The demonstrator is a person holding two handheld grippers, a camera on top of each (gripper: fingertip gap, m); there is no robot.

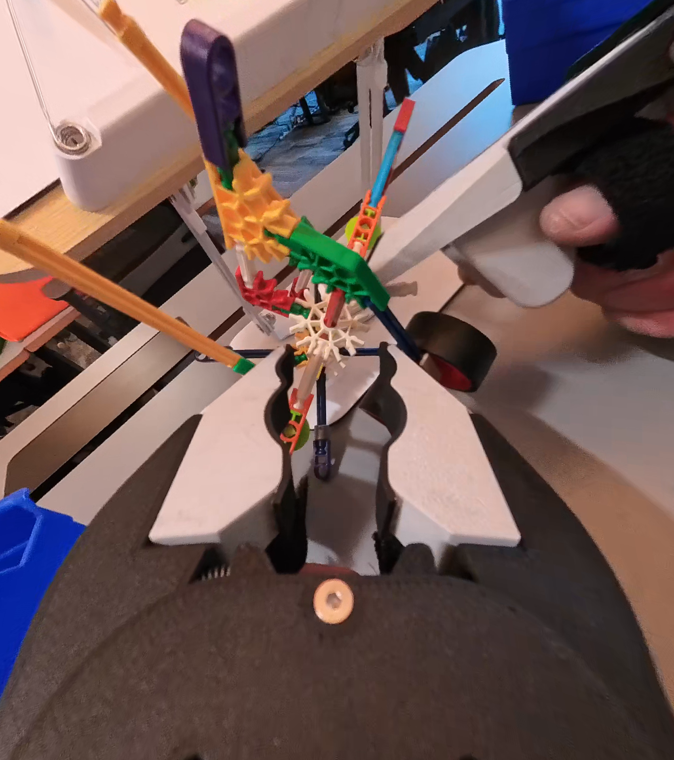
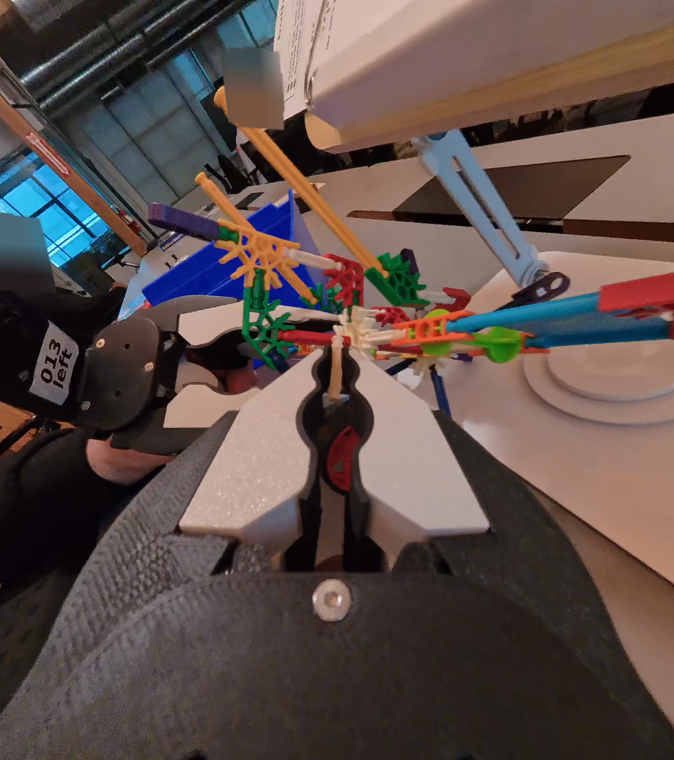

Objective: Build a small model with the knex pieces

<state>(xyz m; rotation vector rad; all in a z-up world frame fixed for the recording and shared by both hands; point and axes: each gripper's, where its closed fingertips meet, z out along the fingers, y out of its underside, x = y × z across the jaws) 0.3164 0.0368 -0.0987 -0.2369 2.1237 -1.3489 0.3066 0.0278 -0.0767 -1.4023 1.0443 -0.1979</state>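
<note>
Up close, both tools meet at one toy model (image 1: 318, 288) built from plastic rods and snowflake-shaped connectors, held above the pale counter (image 1: 573, 432) near the centre of each view.

In the left wrist view, the left tool (image 1: 333, 353) sits at lower centre with its white fingers (image 1: 244, 411) partly spread. A dark blue rod (image 1: 320, 401) and a cream rod with an orange clip run down between them, and the fingertips flank the white connector (image 1: 325, 329) at the model's hub; whether the pads actually press on a piece I cannot tell. Two long yellow rods (image 1: 92, 283) jut toward the upper left, a purple piece (image 1: 212, 94) stands at upper centre, and a black wheel (image 1: 452, 353) lies on the counter just right of centre. A blue bin (image 1: 2, 575) fills the lower left corner. The right tool enters from the upper right, gripped by a hand (image 1: 635, 230) in a black fingerless glove.

In the right wrist view, the right tool (image 2: 337, 362) has its fingers nearly together, pinching a short cream rod (image 2: 335, 376) that joins the white hub. A red connector (image 2: 341, 458) shows deeper in the gap. Blue rods with red ends (image 2: 573, 316) stretch to the right edge, and the left tool (image 2: 203, 362) reaches in from the left.
</note>
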